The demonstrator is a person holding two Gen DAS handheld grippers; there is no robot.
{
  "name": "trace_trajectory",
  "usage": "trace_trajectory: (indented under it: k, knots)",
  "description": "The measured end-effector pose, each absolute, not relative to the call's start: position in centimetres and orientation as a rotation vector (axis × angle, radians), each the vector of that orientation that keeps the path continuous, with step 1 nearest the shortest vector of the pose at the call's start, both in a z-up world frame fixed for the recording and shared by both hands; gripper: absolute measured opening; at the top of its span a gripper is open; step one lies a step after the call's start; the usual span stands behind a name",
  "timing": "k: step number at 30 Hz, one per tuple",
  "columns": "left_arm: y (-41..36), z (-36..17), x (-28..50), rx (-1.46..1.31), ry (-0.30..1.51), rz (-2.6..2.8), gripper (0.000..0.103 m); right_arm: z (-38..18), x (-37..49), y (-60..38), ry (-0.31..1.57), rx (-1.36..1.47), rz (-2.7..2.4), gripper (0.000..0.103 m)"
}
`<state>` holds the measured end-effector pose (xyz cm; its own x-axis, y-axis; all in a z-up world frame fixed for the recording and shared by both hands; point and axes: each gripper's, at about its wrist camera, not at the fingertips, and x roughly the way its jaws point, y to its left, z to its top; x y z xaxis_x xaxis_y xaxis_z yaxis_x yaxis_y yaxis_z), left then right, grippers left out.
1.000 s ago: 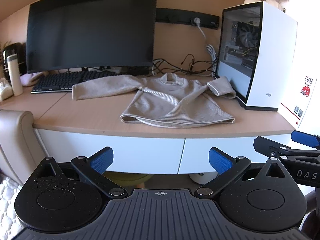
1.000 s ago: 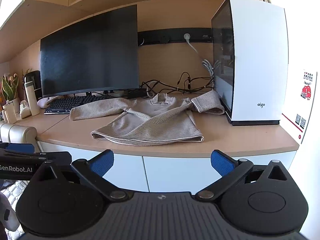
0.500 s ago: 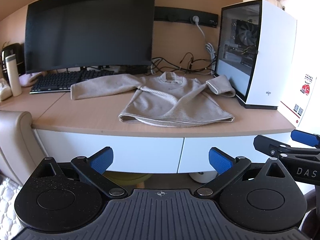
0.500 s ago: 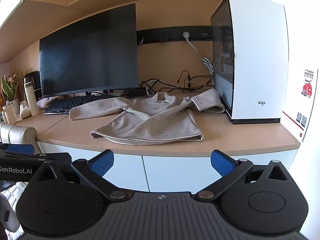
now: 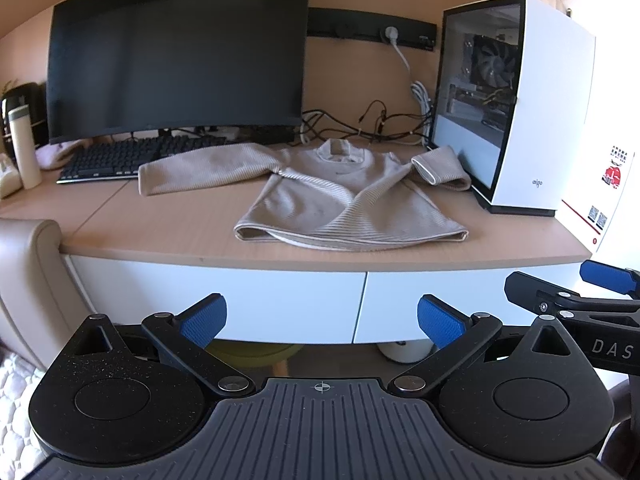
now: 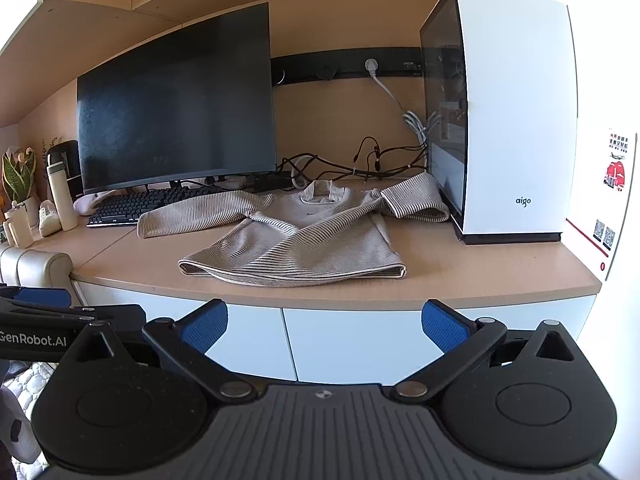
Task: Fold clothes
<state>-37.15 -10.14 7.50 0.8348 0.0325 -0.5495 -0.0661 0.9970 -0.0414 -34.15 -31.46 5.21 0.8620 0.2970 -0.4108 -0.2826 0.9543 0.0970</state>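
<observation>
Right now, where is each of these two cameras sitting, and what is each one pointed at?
Left wrist view: rides the left gripper, below and in front of the desk, facing the beige sweater; its open blue-padded fingers show, with the right gripper at the edge.
Right wrist view: rides the right gripper, facing the same sweater; its open fingers show, the left gripper alongside.
Shared: sweater, monitor, white computer case.

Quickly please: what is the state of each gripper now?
Left gripper: open, holding nothing.
Right gripper: open, holding nothing.
</observation>
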Motion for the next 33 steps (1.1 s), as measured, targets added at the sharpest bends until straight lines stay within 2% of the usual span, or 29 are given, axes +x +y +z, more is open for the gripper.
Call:
trace_trajectory:
  k: [33]
  knots:
    - [-10.4,6.8,-34.9,-0.043,0.631,0.069,0.103,4.0,-31.4,-31.8,0.49,0.089,0.294,0.103]
